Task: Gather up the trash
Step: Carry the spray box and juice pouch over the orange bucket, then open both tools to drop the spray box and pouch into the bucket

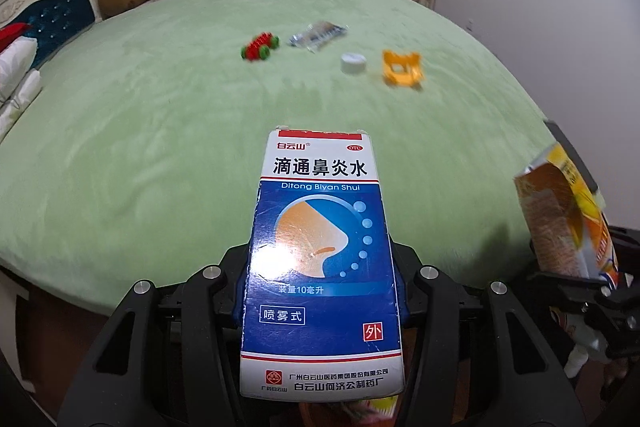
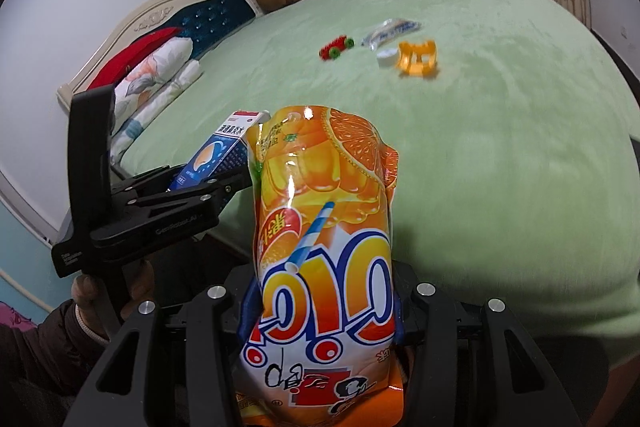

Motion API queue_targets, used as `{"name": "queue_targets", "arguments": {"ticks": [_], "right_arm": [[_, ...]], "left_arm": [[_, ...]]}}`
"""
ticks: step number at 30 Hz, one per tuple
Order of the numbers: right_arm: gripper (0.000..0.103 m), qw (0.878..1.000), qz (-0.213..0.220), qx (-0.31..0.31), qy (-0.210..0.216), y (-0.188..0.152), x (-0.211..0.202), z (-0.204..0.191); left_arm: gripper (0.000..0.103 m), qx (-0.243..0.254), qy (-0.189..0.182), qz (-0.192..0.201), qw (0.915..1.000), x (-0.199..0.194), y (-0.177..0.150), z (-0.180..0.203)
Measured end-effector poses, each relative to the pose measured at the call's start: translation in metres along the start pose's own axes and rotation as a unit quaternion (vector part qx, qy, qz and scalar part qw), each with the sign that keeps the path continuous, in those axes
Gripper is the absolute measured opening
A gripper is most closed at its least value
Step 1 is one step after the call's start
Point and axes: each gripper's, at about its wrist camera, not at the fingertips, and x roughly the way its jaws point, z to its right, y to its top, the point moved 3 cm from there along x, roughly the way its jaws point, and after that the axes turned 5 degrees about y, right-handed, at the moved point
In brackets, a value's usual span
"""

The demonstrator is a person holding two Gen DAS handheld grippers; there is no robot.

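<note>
With the left gripper clamping the box at lower centre and the right gripper pinching the pouch, both are carrying trash off, seemingly needing a bin next.

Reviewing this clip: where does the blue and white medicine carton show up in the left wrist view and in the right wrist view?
Left wrist view: the blue and white medicine carton fills the lower centre, clamped in the left gripper.
Right wrist view: it sits at middle left, in that same gripper, beside the orange snack bag.
Shared landmark: the small orange plastic toy on the green bed cover, far side.
</note>
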Motion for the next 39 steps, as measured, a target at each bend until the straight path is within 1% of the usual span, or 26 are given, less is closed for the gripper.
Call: {"name": "queue_targets", "arguments": {"ticks": [6, 12, 16, 21, 29, 35, 37, 38, 39], "right_arm": [[0.048, 1.0, -0.026, 0.015, 0.001, -0.029, 0.003, 0.002], [0.048, 0.997, -0.072, 0.013, 0.004, -0.061, 0.018, 0.003], [0.048, 0.995, -0.096, -0.002, -0.007, -0.076, 0.032, 0.004], [0.048, 0.992, -0.117, -0.034, -0.022, -0.087, 0.049, 0.005], [0.048, 0.986, -0.161, -0.028, -0.023, -0.106, 0.078, 0.013], [0.048, 0.983, -0.181, -0.032, -0.025, -0.108, 0.091, 0.016], [0.049, 0.981, -0.191, -0.028, -0.025, -0.108, 0.096, 0.017], [0.052, 0.979, -0.199, -0.025, -0.023, -0.11, 0.1, 0.019], [0.063, 0.978, -0.203, -0.025, -0.025, -0.11, 0.102, 0.02]], "left_arm": [[0.05, 0.034, 0.003, -0.018, 0.9993, -0.009, -0.039, 0.013], [0.05, 0.046, -0.006, -0.071, 0.9964, 0.001, -0.078, 0.019], [0.05, 0.054, -0.01, -0.102, 0.9932, 0.013, -0.101, 0.024], [0.05, 0.065, -0.008, -0.134, 0.9888, 0.032, -0.119, 0.027], [0.05, 0.067, -0.018, -0.178, 0.9817, 0.055, -0.136, 0.028], [0.05, 0.07, -0.025, -0.199, 0.9772, 0.067, -0.143, 0.029], [0.05, 0.071, -0.03, -0.205, 0.9757, 0.069, -0.144, 0.027], [0.051, 0.071, -0.031, -0.211, 0.9745, 0.071, -0.145, 0.028], [0.055, 0.072, -0.03, -0.217, 0.9731, 0.074, -0.145, 0.028]]}}
